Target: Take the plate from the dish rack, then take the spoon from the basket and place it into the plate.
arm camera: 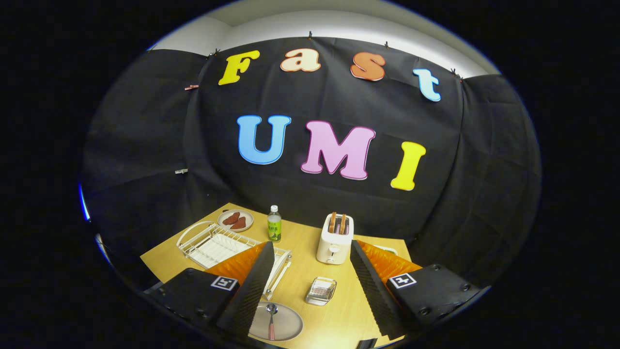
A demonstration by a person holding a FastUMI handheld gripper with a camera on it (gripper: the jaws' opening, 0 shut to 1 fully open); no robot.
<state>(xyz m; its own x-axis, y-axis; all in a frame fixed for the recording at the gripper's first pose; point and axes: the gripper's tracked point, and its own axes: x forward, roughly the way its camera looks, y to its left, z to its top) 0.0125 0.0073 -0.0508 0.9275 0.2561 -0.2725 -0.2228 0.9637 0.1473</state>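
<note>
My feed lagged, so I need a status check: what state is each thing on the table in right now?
claw: open, holding nothing, raised above the table
plate: flat on the table, out of the rack
spoon: lying in the plate
dish rack: empty
toaster: upright, two slices sticking up
bottle: upright, capped
small plate: holds two brown pieces
clear basket: upright, no spoon inside

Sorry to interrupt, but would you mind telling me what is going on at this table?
A person holds a claw above a wooden table, its fingers spread open and gripping nothing. The spoon already lies in the plate, near the left finger. Beyond are the white dish rack, a toaster, a bottle and a small glass dish.
</note>
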